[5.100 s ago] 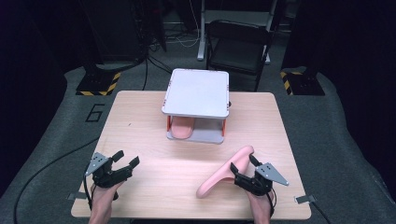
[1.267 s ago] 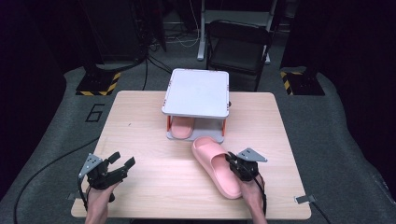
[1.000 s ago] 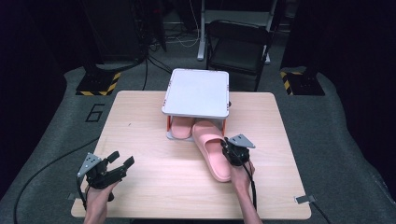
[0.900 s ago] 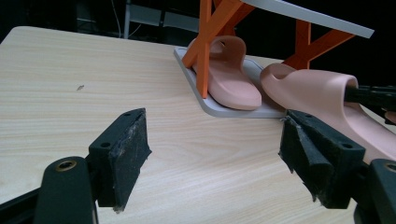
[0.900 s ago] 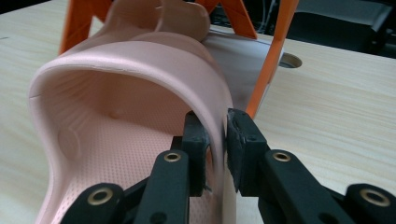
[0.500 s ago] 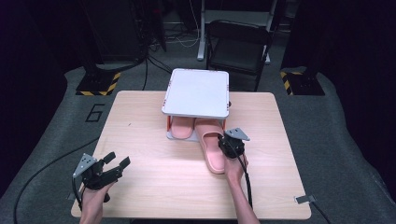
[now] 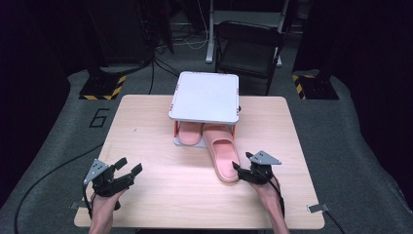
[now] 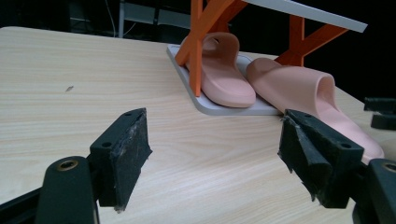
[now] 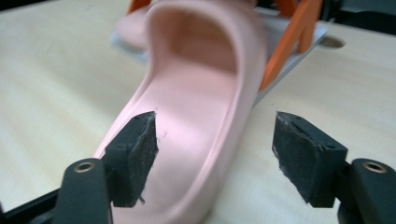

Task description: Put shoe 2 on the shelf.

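My right gripper point(image 7: 242, 171) sits at the near right of the table point(image 7: 146, 126), just at the heel of the pink slipper point(image 7: 222, 151). Its jaws have just been opening and now stand apart; in the right gripper view point(image 9: 215, 154) the slipper's heel rim lies between them, but the pads do not press on it. The slipper lies flat on the wood, toe pointing away from me, its front part tucked under the white shelf rack point(image 7: 205, 95) and resting on the rack's grey base plate point(image 8: 205, 100). A second pink slipper point(image 7: 188, 133) already lies on that plate just to its left, the two side by side between the orange legs point(image 8: 195, 44).

My left gripper point(image 7: 125, 171) rests at the near left of the table, well apart from the rack. In the left gripper view point(image 8: 212, 154) its jaws are wide apart with only bare wood between them.
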Tool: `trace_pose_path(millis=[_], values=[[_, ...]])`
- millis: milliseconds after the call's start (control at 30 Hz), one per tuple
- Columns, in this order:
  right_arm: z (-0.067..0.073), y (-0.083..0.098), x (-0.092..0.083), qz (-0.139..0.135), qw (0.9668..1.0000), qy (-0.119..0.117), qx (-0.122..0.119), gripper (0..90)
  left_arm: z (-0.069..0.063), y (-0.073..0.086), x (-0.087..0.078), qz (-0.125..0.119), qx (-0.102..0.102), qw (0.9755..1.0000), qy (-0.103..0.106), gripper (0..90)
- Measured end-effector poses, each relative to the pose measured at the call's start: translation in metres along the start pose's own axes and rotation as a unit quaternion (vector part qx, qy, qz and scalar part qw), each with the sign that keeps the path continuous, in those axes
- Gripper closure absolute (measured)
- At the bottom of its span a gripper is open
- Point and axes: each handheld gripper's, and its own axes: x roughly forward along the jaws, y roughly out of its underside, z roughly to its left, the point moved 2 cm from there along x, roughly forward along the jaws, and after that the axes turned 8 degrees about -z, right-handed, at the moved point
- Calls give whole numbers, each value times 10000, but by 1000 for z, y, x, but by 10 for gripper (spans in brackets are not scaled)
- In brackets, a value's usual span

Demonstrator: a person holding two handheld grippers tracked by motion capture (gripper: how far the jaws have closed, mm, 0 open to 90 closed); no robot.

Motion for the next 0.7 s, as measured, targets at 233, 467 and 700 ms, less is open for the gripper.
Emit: trace_pose_path(millis=[233, 467, 700], values=[[16, 21, -12, 545, 9954, -577, -528, 294, -9, -2, 7, -30, 58, 9999, 100, 241], [29, 24, 0, 912, 9889, -592, -1008, 313, -8, -1, 7, -16, 20, 10000, 70, 241], [35, 10, 20, 584, 9931, -318, -969, 331, -1, -1, 1, -54, -35, 10000, -12, 241]])
